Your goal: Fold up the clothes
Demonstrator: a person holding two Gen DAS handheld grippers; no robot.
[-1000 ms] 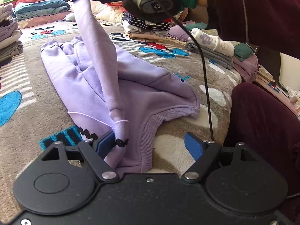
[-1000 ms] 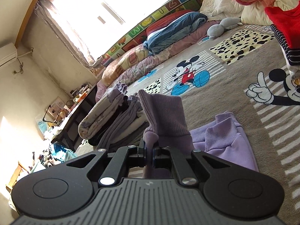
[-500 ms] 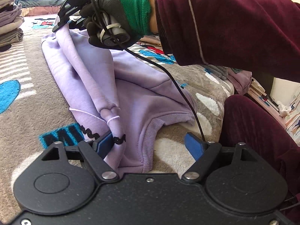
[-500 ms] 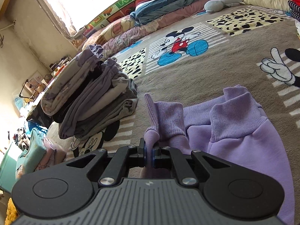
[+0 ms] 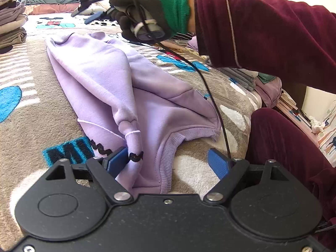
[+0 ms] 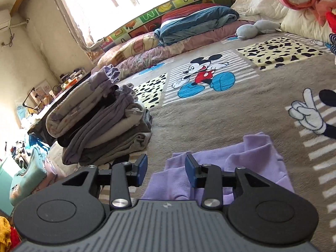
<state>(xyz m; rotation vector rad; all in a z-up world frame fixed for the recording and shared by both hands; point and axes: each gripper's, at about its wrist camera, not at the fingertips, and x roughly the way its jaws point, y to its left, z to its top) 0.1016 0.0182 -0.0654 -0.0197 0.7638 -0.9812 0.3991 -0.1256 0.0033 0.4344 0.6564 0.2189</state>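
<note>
Spread under everything is a plush cartoon blanket (image 5: 25,113), grey-brown with striped and spotted panels, and on it lies our lilac sweatshirt (image 5: 130,88), a thick fleecy thing with ribbed cuffs and hem. Its long axis runs from the ribbed hem (image 5: 168,159) at our left gripper (image 5: 168,159) away toward the cuffs (image 6: 252,147) under our right gripper (image 6: 166,168).

Our right gripper's jaws have just been opening; they now stand partly apart above the folded-over sleeve (image 5: 94,67), with only a corner of lilac cloth showing between the blue pads (image 6: 142,168) and nothing pinched. Our left gripper stands wide open, the hem bunched between its jaws and leaning on the left pad (image 5: 117,159) (the black zigzag trim (image 5: 136,156) shows just there), while the right pad stands clear of the cloth.

We judge the sleeve fold done and the next fold to be lengthwise, hem toward cuffs. The left gripper is the nearer one for that, already astride the hem and needing only to close.

Off to the side sits a stack of folded clothes (image 6: 100,126), well apart from the sweatshirt, where it may end up. Our maroon sleeve (image 5: 262,33) reaches across above.
</note>
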